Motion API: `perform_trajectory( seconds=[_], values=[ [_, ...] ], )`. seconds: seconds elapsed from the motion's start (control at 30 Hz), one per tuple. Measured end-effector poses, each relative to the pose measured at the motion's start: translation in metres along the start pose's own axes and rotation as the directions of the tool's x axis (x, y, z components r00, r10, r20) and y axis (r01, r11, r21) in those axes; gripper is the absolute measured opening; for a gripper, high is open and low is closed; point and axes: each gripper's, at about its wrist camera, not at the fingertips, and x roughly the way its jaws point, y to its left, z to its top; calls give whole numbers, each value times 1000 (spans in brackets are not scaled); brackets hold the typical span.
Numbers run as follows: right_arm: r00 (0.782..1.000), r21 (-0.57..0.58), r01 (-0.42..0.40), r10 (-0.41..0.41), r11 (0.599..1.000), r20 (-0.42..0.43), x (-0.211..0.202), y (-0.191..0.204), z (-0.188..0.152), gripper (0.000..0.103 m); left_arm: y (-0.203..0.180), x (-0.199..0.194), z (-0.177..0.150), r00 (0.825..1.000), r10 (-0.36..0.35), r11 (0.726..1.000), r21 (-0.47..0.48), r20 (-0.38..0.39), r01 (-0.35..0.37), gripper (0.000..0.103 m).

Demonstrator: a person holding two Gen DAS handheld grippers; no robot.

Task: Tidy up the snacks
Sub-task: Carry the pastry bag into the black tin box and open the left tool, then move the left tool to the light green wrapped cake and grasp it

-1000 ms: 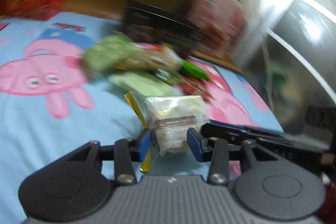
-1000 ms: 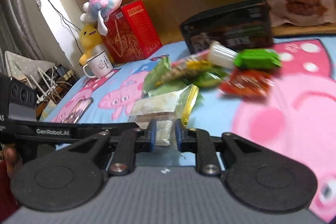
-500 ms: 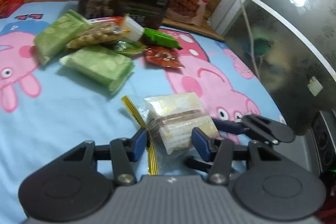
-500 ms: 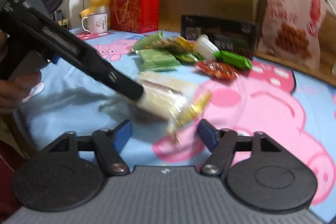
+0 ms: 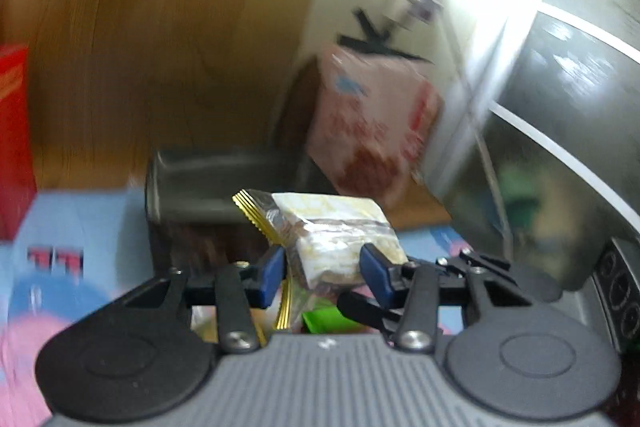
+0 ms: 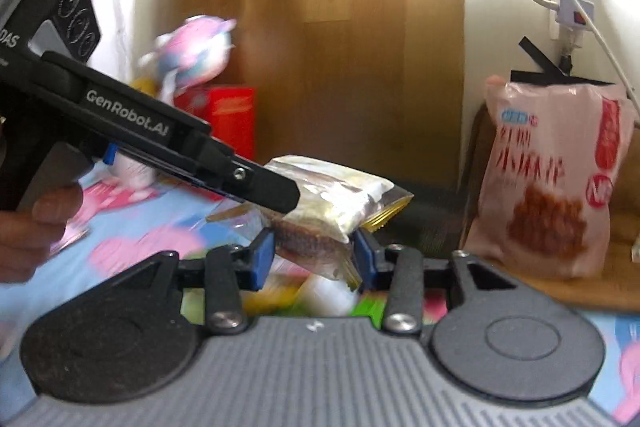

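Note:
A clear cake packet with gold-edged seams [image 5: 332, 235] is held up in the air between both grippers. My left gripper [image 5: 323, 273] is shut on it, its blue pads pressing the packet's sides. In the right wrist view the same packet [image 6: 332, 203] sits between the pads of my right gripper [image 6: 314, 259], which close on its lower end. The left gripper's finger [image 6: 264, 187] reaches in from the left onto the packet. Other snacks lie blurred below: a green packet [image 5: 324, 319] and a white one [image 6: 328, 295].
A black box [image 5: 208, 183] stands behind on the blue Peppa Pig cloth [image 5: 60, 227]. A large pink snack bag [image 6: 556, 179] leans at the back right on a wooden ledge. A red box [image 6: 228, 119] and a plush toy [image 6: 196, 51] stand at the back left.
Both grippers have lifted the cake packet off the cloth and tilted up toward the wall. My right gripper, open half a second ago, has closed on the packet's lower end.

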Motion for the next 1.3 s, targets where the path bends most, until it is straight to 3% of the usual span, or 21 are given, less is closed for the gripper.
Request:
perform_trajectory(
  seconds=[0.17,0.33,0.43,0.6,0.8,0.9,0.97,1.1,1.17,1.27,1.3],
  values=[
    [998,79,33,-28,996,-59,74,-47,24,46,33,66,34,998,64,996,-68,-1,-64,42],
    [992,82,85,-76,993,-105,105,-52,13,49,54,101,29,992,119,987,-103,-44,-123,41],
    [995,99,85,-79,991,-61,86,-50,9,52,59,85,25,994,106,989,-98,-9,-107,41],
    [1000,272,21,-20,962,-5,32,-65,-4,52,66,29,5,996,70,992,-112,51,-64,41],
    [983,350,-126,163,928,-79,5,-34,-42,52,76,-23,-49,998,43,981,-193,49,-33,41],
    [970,348,-167,217,923,-109,11,-7,-46,51,83,-40,-76,996,70,959,-278,49,-54,41],
    [964,381,-165,231,910,-132,18,5,-47,47,86,-50,-93,998,50,944,-327,45,-33,41],
    [958,461,-165,253,872,-134,19,16,-55,48,84,-57,-116,999,32,938,-347,7,-28,41],
    [958,454,-150,243,878,-152,17,24,-62,49,83,-50,-120,999,33,937,-347,-18,-37,41],
    [937,394,-153,260,906,-233,22,40,-72,46,79,-31,-123,997,32,943,-328,-65,-52,41],
    [942,347,-158,246,924,-226,17,47,-74,45,77,-24,-124,996,16,946,-321,-85,-43,35]
  ],
)
